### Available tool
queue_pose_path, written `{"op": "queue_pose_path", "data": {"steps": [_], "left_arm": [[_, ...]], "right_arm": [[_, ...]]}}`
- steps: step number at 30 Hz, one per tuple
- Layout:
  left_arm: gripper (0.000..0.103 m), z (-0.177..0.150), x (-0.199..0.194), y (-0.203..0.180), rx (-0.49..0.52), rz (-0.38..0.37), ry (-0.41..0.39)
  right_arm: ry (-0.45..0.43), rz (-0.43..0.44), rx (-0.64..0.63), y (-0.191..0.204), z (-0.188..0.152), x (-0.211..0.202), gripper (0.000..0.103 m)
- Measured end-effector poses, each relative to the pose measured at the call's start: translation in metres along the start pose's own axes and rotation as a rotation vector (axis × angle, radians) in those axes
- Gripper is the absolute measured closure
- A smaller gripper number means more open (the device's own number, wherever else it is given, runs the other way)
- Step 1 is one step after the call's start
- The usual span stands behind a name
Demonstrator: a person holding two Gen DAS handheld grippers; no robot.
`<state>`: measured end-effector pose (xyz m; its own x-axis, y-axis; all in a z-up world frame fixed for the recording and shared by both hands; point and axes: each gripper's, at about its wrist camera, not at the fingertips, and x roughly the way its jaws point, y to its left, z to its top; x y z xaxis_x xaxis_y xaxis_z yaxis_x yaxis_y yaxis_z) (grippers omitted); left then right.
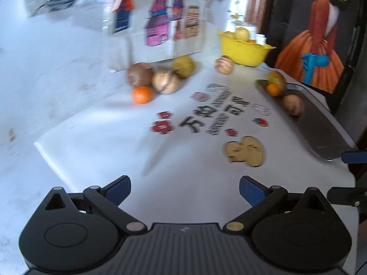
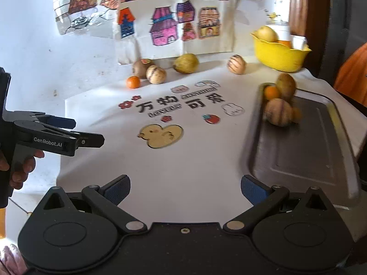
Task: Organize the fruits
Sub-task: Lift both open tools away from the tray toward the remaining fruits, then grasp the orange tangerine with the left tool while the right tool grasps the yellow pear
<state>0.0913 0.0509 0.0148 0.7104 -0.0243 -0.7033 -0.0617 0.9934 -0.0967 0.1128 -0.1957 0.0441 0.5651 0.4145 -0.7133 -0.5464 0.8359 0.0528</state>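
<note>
White cloth with a duck print covers the table (image 2: 195,160), kids' house drawings propped behind it. We have both grippers empty: right gripper (image 2: 185,189) at its widest, nothing between the pads; left gripper (image 1: 184,190) also spread wide and bare, hovering over the cloth.

Fruit is split three ways. Loose at the back of the cloth: a small orange (image 2: 133,82), a striped melon (image 2: 156,74), a brown fruit (image 2: 140,67), a greenish pear (image 2: 186,63) and another striped melon (image 2: 236,64). The metal tray (image 2: 305,151) on the right holds a few pieces bunched at its far end. The yellow bowl (image 2: 278,55) at the back right holds a pear and something orange.

We judge this a between-picks step: nothing held, several loose fruit left. Next move calls for reaching forward to the back cluster; the left gripper looks nearest the orange group. Round fruit may roll, so we'd centre the pads before closing.
</note>
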Motion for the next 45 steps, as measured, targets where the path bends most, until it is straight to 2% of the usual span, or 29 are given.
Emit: {"op": "queue_pose_path", "data": {"steps": [12, 22, 27, 34, 37, 41, 45], "left_arm": [[0.0, 0.009, -0.008, 0.057, -0.057, 0.091, -0.06], [0.0, 0.041, 0.006, 0.063, -0.035, 0.096, -0.115], [0.0, 0.057, 0.022, 0.061, -0.008, 0.095, -0.129], [0.0, 0.075, 0.048, 0.057, 0.024, 0.063, -0.119], [0.0, 0.083, 0.06, 0.058, 0.027, 0.063, -0.122], [0.0, 0.09, 0.076, 0.06, -0.001, 0.05, -0.121], [0.001, 0.093, 0.09, 0.065, -0.065, 0.042, -0.122]], "right_arm": [[0.017, 0.051, -0.071, 0.021, 0.052, 0.035, 0.001], [-0.016, 0.049, -0.138, 0.033, 0.12, 0.064, 0.001], [-0.007, 0.055, -0.108, 0.033, 0.156, 0.083, 0.001], [0.05, 0.053, -0.093, 0.027, 0.195, 0.125, 0.001], [0.072, 0.069, -0.032, 0.015, 0.209, 0.149, 0.001], [0.069, 0.098, 0.076, 0.0, 0.226, 0.181, 0.001], [0.033, 0.099, 0.118, -0.004, 0.234, 0.209, 0.001]]}}
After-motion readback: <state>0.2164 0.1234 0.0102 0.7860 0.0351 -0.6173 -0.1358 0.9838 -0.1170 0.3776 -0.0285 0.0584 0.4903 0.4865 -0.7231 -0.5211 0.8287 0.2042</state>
